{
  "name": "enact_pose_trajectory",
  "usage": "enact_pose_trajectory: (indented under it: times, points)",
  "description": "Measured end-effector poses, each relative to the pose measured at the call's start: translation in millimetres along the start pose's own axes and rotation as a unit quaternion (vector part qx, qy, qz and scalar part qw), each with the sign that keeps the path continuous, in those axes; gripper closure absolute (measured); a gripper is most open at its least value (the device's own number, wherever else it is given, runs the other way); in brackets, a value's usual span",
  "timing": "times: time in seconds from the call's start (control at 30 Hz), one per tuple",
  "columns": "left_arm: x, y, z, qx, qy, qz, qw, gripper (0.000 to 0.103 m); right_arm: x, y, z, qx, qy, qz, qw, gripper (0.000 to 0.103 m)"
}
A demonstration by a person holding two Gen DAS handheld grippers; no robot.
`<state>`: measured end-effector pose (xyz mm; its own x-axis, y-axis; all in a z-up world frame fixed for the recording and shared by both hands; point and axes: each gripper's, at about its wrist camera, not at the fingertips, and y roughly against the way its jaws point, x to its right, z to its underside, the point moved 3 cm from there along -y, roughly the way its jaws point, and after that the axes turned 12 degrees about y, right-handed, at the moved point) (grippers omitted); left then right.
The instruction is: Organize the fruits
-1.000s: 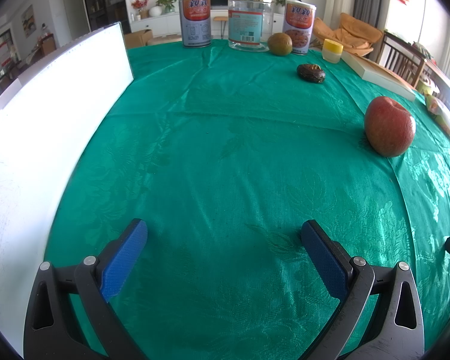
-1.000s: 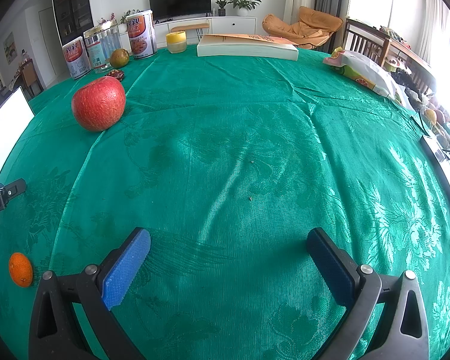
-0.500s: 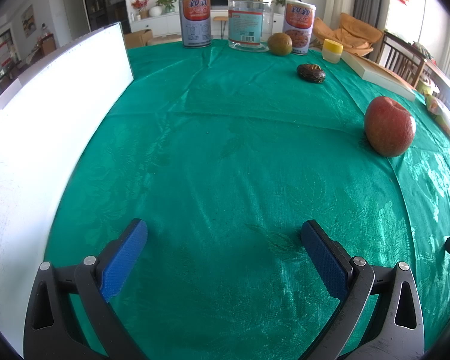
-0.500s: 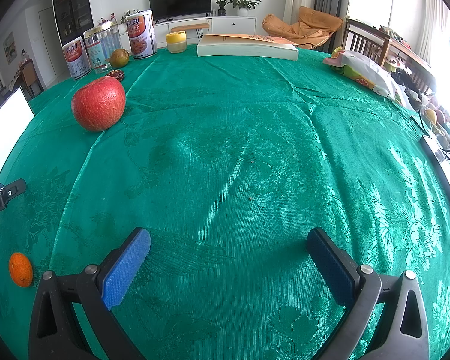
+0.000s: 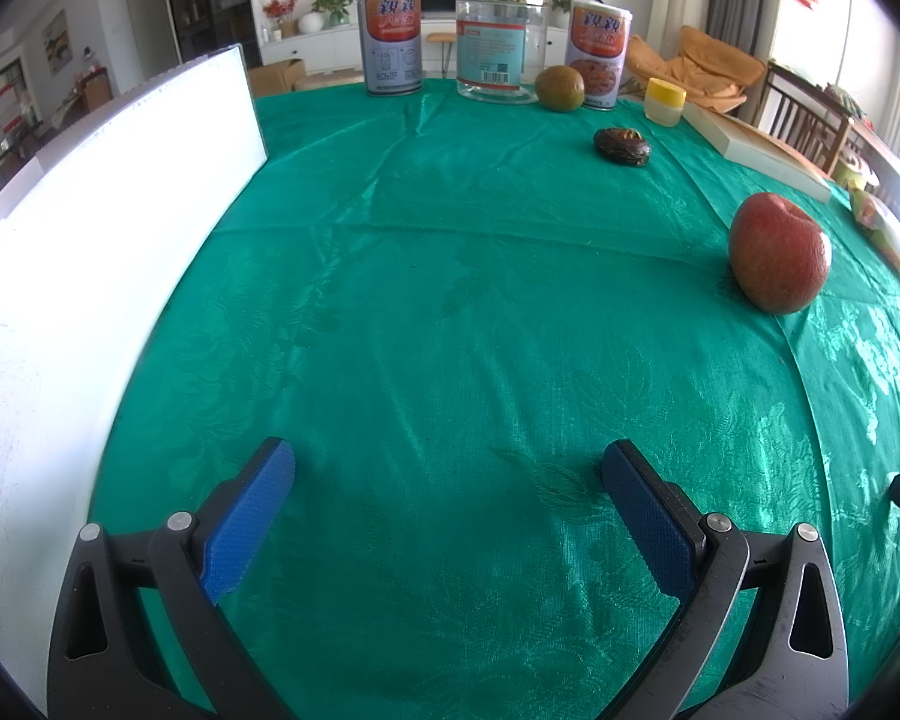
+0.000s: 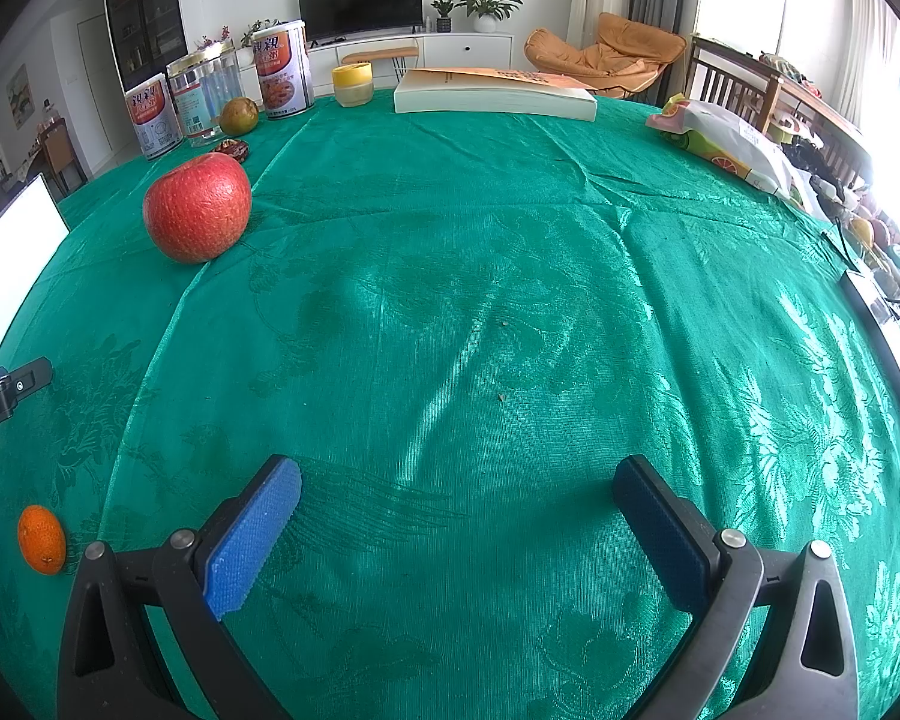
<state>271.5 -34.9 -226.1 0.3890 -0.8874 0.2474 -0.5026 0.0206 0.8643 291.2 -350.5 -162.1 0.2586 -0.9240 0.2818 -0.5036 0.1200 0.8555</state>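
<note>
Honestly nothing has changed over the last second, both grippers sit exactly where they were above the green surface (image 5: 450,300) with jaws wide and holding nothing, so I'd say the fruit sorting hasn't started. Biggest fruit is the red apple (image 6: 197,208), round with a dimpled skin, at about 10 o'clock from the right gripper (image 6: 456,513) and 2 o'clock from the left gripper (image 5: 448,483). Then there's the green-brown round fruit (image 5: 560,89) up at 12 next to the cans, the dark wrinkly one (image 5: 621,146) near it, and a tiny orange (image 6: 41,539) at 9 o'clock of the right jaws.
</note>
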Motion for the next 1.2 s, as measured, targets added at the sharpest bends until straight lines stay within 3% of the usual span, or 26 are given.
enact_pose_trajectory:
  times: [0.1,0.23,0.33,0.37,0.43,0.47,0.53,0.63,0.7,0.73,0.77,0.8,0.83,0.93,1.03,1.2]
  points:
    - [1,-1,0,-0.003,-0.009,0.005,0.9999,0.0,0,0,0,0.0,0.0,0.0,1.0,0.0]
    - [-11,14,17,-0.038,-0.087,0.055,0.994,0.001,0,0,0,0.0,0.0,0.0,1.0,0.0]
    - [-28,29,24,-0.061,-0.078,0.065,0.9929,0.003,0,0,0,0.0,0.0,0.0,1.0,0.0]
    - [-30,38,25,-0.061,-0.064,0.084,0.9926,0.003,0,0,0,0.0,0.0,0.001,1.0,0.0]
    - [-21,69,31,-0.039,-0.062,0.154,0.9852,0.003,0,0,0,0.0,0.0,0.0,1.0,0.0]
    - [-8,86,37,-0.023,-0.08,0.187,0.9788,0.003,0,0,0,0.0,0.0,0.0,1.0,0.0]
    - [25,110,53,-0.004,-0.136,0.213,0.9676,0.003,0,0,0,0.0,0.0,0.0,1.0,0.0]
    - [71,114,76,-0.011,-0.195,0.21,0.958,0.003,0,0,0,0.0,0.0,0.0,1.0,0.0]
    - [85,102,86,-0.021,-0.198,0.195,0.9604,0.003,0,0,0,0.0,0.0,0.0,1.0,0.0]
    - [87,96,89,-0.028,-0.194,0.188,0.9624,0.015,0,0,0,0.0,0.0,0.0,1.0,0.0]
    - [88,89,91,-0.039,-0.19,0.181,0.9643,0.045,0,0,0,0.0,0.0,0.0,1.0,0.0]
    - [88,82,93,-0.054,-0.187,0.172,0.9656,0.059,0,0,0,0.0,0.0,0.0,1.0,0.0]
    - [87,77,96,-0.06,-0.184,0.172,0.9659,0.066,0,0,0,0.0,0.0,0.0,1.0,0.0]
    - [83,79,96,-0.034,-0.188,0.16,0.9684,0.072,0,0,0,0.0,0.0,0.0,1.0,0.0]
    - [72,78,91,-0.03,-0.158,0.164,0.9734,0.074,0,0,0,0.0,0.0,0.0,1.0,0.0]
    - [26,66,48,-0.006,-0.091,0.119,0.9887,0.074,0,0,0,0.0,0.0,0.0,1.0,0.0]
